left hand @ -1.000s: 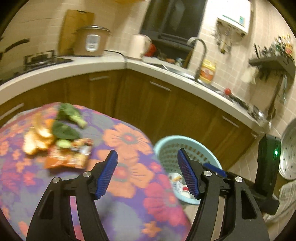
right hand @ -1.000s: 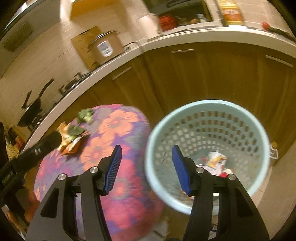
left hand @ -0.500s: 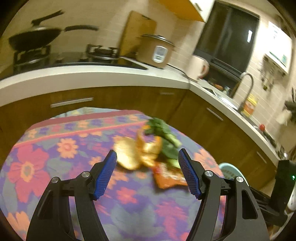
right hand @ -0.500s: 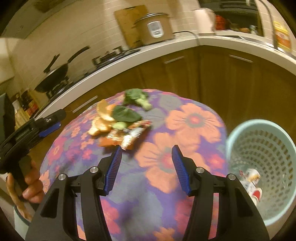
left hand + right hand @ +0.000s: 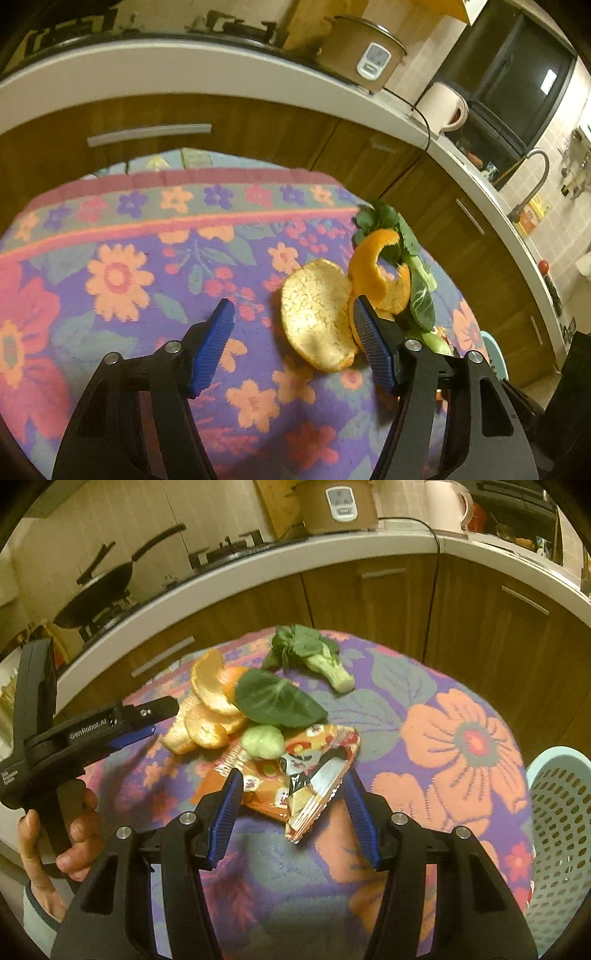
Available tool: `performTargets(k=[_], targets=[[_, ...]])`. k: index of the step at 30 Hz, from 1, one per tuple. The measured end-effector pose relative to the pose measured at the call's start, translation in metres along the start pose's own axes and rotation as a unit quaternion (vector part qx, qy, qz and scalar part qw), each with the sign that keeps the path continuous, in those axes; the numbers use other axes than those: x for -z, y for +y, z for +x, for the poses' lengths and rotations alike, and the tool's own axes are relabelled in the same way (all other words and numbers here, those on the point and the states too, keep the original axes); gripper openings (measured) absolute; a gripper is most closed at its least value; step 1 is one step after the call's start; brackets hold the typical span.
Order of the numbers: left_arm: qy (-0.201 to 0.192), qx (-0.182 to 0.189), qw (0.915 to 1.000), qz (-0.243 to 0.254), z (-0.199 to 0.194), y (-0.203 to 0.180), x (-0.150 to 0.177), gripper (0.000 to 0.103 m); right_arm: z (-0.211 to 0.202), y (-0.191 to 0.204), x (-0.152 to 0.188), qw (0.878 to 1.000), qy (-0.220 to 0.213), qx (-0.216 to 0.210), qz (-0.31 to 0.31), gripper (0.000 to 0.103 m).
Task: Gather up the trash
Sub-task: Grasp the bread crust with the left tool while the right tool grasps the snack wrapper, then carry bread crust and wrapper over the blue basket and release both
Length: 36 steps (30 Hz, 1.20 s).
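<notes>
trash pile sits on the floral cloth of the worktop (image 5: 461,709): pithy, curled orange peel (image 5: 321,314), glossy crinkled wrapper (image 5: 295,775), limp green leaf (image 5: 277,701), a stubby stalk (image 5: 325,664). left claw (image 5: 295,332) is closing, blue ribbed pads apart around the big peel, the right-side pad just beside its edge, nothing pinched. right claw (image 5: 293,805) hangs part-open, straddling the wrapper's corner, pads not pressing. perforated pale-blue basket (image 5: 557,812) stands off the worktop's right edge.

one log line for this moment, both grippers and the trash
left gripper: closing around orange peel | right gripper: open over snack wrapper | basket: beside table
</notes>
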<state>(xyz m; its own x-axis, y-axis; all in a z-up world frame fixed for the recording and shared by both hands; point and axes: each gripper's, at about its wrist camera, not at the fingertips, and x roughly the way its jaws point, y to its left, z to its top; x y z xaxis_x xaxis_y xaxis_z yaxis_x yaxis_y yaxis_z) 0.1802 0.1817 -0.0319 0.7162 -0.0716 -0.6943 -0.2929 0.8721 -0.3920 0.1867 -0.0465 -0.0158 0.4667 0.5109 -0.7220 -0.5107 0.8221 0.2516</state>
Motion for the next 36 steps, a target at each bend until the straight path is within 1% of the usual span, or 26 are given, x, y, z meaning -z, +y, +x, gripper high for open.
performTargets(k=[2,4,6,7,8,10,12,14,15,16,17,19,21,23,25,29,33,36], targets=[[0.009,-0.009,0.9999,0.011,0.008,-0.003,0.003,0.057,0.005,-0.001,-0.004,1.0,0.002,0.002,0.005,0.052],[0.004,-0.02,0.9995,0.023,0.01,-0.007,0.004,0.055,0.009,-0.003,-0.006,1.0,0.007,0.005,0.012,0.052],[0.007,-0.025,0.9991,0.032,0.013,-0.01,0.005,0.041,0.014,-0.008,-0.006,1.0,0.017,0.009,0.025,0.052],[0.006,-0.035,0.9987,0.038,0.013,-0.012,0.005,0.038,0.015,-0.011,-0.006,0.999,0.017,0.01,0.033,0.052],[0.007,-0.036,0.9986,0.039,0.013,-0.012,0.006,0.031,0.013,-0.014,-0.007,0.999,0.011,0.012,0.04,0.052],[0.007,-0.038,0.9984,0.042,0.013,-0.013,0.006,0.026,0.011,-0.017,-0.006,0.999,0.006,0.014,0.049,0.052],[0.01,-0.035,0.9985,0.042,0.014,-0.012,0.007,0.004,0.011,-0.019,-0.006,0.999,0.005,0.009,0.053,0.052],[0.011,-0.026,0.9989,0.037,0.013,-0.01,0.007,0.004,0.014,-0.017,-0.007,0.999,0.01,0.014,0.047,0.052],[0.011,-0.023,0.999,0.036,0.013,-0.009,0.007,0.003,0.015,-0.014,-0.007,0.999,0.011,0.018,0.04,0.051],[0.009,-0.02,0.9991,0.035,0.012,-0.009,0.007,0.002,0.016,-0.01,-0.007,0.999,0.013,0.018,0.031,0.045],[0.006,-0.018,0.9992,0.035,0.011,-0.009,0.007,0.002,0.017,-0.006,-0.007,1.0,0.018,0.014,0.021,0.029],[-0.006,-0.016,0.9993,0.035,0.007,-0.008,0.008,0.001,0.017,-0.001,-0.006,1.0,0.014,0.017,0.012,0.022],[-0.015,-0.008,0.9995,0.028,0.002,-0.006,0.009,0.001,0.01,0.0,-0.004,1.0,0.0,0.011,0.008,0.018],[-0.018,-0.003,0.9997,0.018,-0.002,-0.001,0.009,0.001,0.001,0.0,-0.001,1.0,-0.014,0.009,0.007,0.018],[-0.021,-0.007,0.9997,0.013,-0.008,0.002,0.01,0.001,-0.005,0.0,0.004,1.0,-0.015,0.015,0.006,0.018],[-0.038,-0.002,0.9992,0.009,-0.032,0.005,0.014,0.001,-0.026,0.0,0.021,0.999,-0.015,0.038,-0.01,0.018],[-0.053,0.001,0.9985,0.01,-0.06,0.003,0.022,0.001,-0.05,-0.007,0.036,0.999,-0.019,0.037,-0.013,0.018],[-0.065,0.008,0.9977,0.013,-0.081,-0.001,0.032,0.001,-0.07,-0.013,0.048,0.999,-0.031,0.037,-0.014,0.018]])
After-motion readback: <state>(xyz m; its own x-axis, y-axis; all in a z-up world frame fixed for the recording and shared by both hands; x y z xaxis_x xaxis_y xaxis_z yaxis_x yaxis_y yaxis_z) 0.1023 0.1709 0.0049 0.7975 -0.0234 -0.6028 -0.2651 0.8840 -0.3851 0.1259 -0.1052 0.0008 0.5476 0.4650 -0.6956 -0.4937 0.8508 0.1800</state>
